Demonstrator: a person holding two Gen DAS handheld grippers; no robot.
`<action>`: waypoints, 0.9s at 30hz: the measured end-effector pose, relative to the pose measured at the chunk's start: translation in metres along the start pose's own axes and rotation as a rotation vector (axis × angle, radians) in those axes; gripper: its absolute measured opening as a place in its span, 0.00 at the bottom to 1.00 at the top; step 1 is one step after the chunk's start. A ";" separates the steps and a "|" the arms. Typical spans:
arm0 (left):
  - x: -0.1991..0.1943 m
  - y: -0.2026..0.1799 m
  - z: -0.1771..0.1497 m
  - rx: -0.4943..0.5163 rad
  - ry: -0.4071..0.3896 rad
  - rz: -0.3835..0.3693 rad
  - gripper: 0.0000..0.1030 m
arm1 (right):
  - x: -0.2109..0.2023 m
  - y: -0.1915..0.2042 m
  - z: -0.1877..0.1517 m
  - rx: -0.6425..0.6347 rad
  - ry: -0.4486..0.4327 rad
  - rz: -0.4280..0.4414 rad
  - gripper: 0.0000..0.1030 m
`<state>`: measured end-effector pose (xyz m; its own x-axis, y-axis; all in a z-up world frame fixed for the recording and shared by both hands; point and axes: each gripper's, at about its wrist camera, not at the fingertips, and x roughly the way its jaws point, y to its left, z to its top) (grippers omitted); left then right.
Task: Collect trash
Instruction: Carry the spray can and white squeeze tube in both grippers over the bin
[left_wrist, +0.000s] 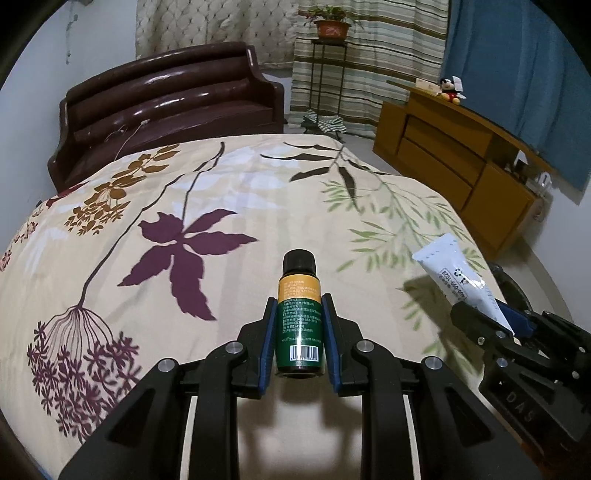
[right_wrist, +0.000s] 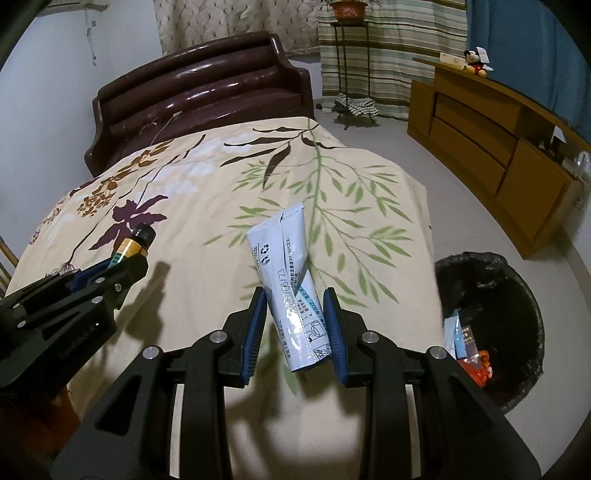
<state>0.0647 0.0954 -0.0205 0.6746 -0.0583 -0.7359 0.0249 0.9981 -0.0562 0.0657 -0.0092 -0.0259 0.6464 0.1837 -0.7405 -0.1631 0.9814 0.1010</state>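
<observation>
Bottle (left_wrist: 299, 317) in left claw (left_wrist: 299, 306); tube (right_wrist: 295, 291) in right claw (right_wrist: 297, 299)

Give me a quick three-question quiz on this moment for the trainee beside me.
1. True or false: the left gripper is clamped on a white tube.
2. What does the right gripper hold? A) the white tube B) the small bottle C) nothing
3. Fill in: the black-lined bin stands on the floor beside the ____.

Key: 1 false, it holds the small bottle; 2 A; 3 bed.
</observation>
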 end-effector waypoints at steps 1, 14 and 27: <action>-0.001 -0.003 -0.001 0.003 -0.001 -0.001 0.24 | -0.003 -0.004 -0.002 0.004 -0.004 0.000 0.30; -0.008 -0.060 -0.007 0.082 -0.027 -0.031 0.24 | -0.032 -0.059 -0.017 0.069 -0.053 -0.063 0.30; 0.002 -0.126 -0.001 0.192 -0.048 -0.122 0.24 | -0.050 -0.126 -0.023 0.175 -0.090 -0.199 0.30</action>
<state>0.0620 -0.0310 -0.0156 0.6920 -0.1822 -0.6986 0.2454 0.9694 -0.0098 0.0362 -0.1431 -0.0167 0.7176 -0.0173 -0.6963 0.1002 0.9919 0.0785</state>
